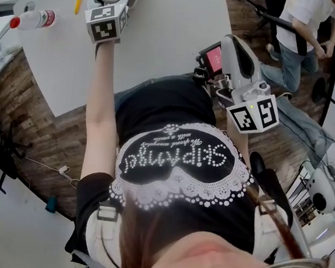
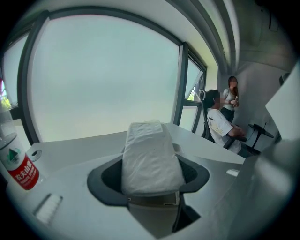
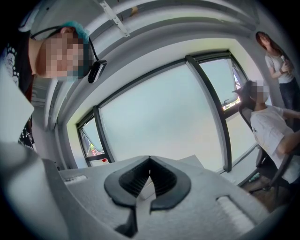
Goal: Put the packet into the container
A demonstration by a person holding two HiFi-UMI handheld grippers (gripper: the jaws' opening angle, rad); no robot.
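While fingers of L gripper (image 2: 150,180) clamp the white packet (image 2: 147,150), R gripper (image 3: 149,172) fingers meet, empty.

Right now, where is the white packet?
The packet sits clamped in the left gripper above the white table, with a red-labelled water bottle off to its left.
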